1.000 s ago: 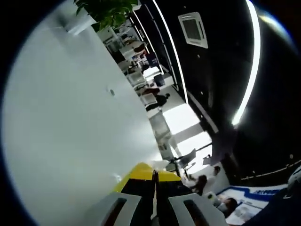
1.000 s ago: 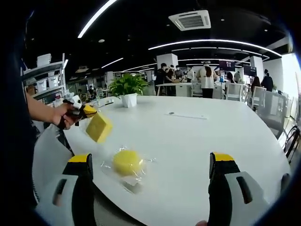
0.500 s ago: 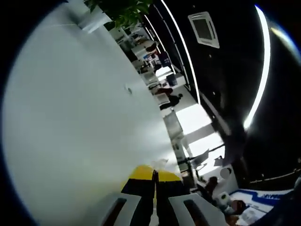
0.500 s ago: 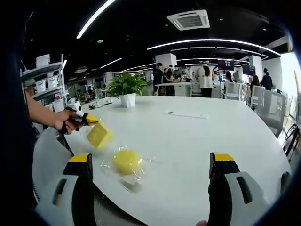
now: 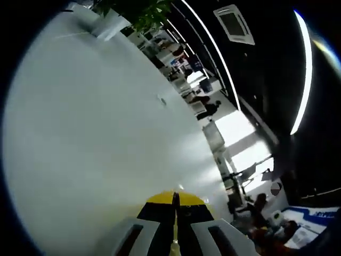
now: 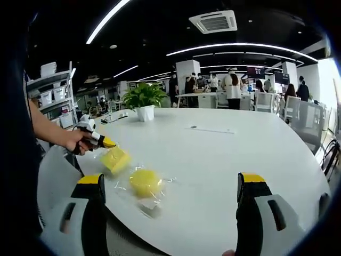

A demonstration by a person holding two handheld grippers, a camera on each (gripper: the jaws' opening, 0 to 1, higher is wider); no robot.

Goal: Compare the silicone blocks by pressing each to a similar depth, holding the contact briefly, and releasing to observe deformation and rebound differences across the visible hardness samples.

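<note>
In the right gripper view the right gripper (image 6: 171, 200) is held low over the near edge of the white table (image 6: 224, 154), its jaws spread wide with nothing between them. Just beyond the left jaw a round yellow silicone block (image 6: 144, 182) lies in a clear plastic bag (image 6: 151, 205), the bag flat on the table and apparently holding only that one block. Beside it — further left and slightly beyond — a squarer yellow block (image 6: 115, 159) is seen at the tips of the left gripper (image 6: 106, 143), which is gripped by the person's hand (image 6: 74, 140); whether this block rests on the table or is carried just above it cannot be told. Whether it is wrapped cannot be told either. In the left gripper view the jaws are seen closed to a thin slit, a yellow sliver (image 5: 175, 198) showing at their tips. The left gripper is judged nearer both blocks; the round block lies ahead and left of the right jaws. Far back a potted plant (image 6: 143, 101) stands on the table
</note>
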